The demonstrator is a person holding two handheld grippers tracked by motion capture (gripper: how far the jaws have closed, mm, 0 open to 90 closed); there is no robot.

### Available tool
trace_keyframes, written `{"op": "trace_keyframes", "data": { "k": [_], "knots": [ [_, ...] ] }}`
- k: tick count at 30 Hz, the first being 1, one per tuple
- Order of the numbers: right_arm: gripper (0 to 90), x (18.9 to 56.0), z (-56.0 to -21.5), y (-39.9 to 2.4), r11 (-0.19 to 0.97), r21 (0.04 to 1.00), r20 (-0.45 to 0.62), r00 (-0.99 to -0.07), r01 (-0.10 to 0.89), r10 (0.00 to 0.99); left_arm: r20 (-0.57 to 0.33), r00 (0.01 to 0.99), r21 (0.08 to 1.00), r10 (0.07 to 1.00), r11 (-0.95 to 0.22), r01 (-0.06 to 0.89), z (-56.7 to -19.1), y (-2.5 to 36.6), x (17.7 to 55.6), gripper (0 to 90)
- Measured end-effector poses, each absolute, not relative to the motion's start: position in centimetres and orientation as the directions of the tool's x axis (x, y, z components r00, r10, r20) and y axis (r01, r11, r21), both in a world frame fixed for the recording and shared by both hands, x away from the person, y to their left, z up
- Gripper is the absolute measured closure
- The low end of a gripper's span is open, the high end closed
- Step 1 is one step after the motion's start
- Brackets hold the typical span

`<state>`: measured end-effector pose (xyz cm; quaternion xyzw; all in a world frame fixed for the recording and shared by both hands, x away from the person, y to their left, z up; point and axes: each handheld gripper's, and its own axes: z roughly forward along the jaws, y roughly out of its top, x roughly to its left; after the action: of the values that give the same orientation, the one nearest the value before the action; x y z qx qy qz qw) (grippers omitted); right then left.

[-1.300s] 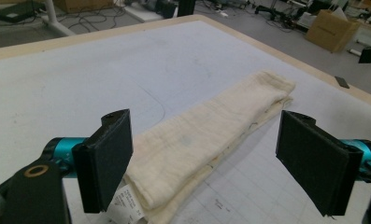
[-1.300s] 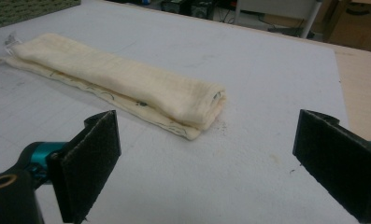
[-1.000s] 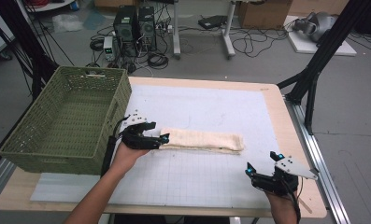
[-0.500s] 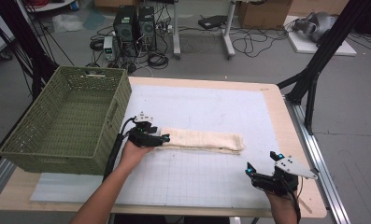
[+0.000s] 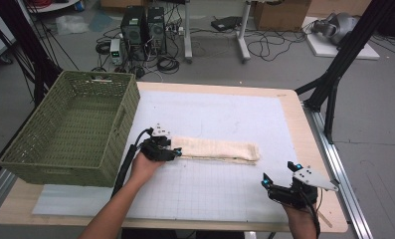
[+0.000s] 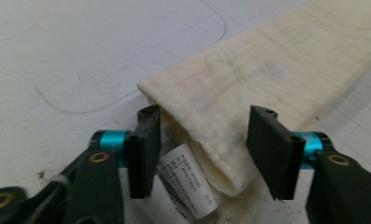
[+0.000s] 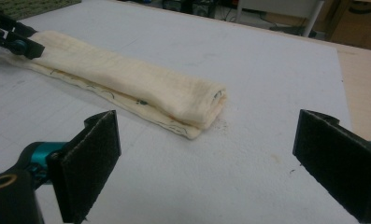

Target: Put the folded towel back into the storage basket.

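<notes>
one folded towel, one green basket, two hand-held grippers

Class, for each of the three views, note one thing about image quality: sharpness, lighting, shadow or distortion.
High view: even, soft light, slightly grainy; the towel casts little shadow. Left gripper view: the label is blurred, its print unreadable, and the towel's far end is pale and washed out. Right gripper view: the right gripper pads are soft-focused and look oversized so close to the lens, while the towel behind is clearer.
</notes>
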<state>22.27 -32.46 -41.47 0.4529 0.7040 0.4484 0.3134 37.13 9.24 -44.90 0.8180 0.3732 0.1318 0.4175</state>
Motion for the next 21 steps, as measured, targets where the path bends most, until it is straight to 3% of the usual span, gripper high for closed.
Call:
{"op": "trace_keyframes", "data": {
  "k": [2,7,21],
  "knots": [
    [6.2,22.3,-41.5,-32.4,0.187,0.914,-0.035,-0.391,0.359,0.92,-0.102,0.699,0.786,0.708,-0.374,0.493,-44.9,9.2,37.0,54.5],
    [6.2,22.3,-41.5,-32.4,0.186,0.915,-0.034,-0.392,0.357,0.919,-0.116,0.745,0.797,0.657,-0.386,0.464,-45.0,9.1,36.8,78.3],
    [6.1,22.9,-41.7,-32.2,0.184,0.914,-0.023,-0.407,0.362,0.913,-0.14,0.759,0.846,0.636,-0.321,0.426,-43.9,9.7,36.3,80.6]
  ]
}}
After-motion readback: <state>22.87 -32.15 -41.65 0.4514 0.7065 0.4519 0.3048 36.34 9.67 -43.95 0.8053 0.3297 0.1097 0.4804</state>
